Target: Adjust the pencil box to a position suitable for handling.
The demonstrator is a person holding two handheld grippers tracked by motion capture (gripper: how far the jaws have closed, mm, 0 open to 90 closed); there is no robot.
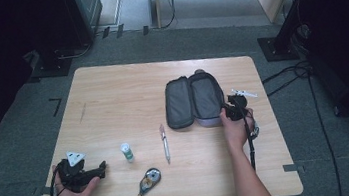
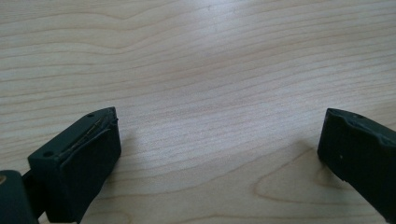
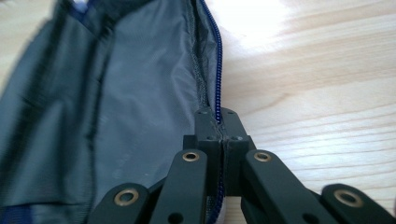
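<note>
Right tongs (image 3: 219,123) clamp the open pencil case's (image 1: 194,100) near zipper edge; left tongs (image 2: 219,154), gaping, rest well apart.

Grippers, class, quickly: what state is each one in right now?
Left gripper: open, holding nothing, over the table.
Right gripper: shut on the pouch's zip edge.

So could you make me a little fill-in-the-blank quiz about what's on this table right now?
1. The right hand-held gripper is shut on the zipper edge of the open ____.
2. The left hand-held gripper has its jaws ____ over the bare table.
3. Between the small glue stick and the pencil case lies a ____.
4. The correction tape dispenser lies nearest the table's ____ edge.

Missing words: pencil case; open; pen; near
</note>
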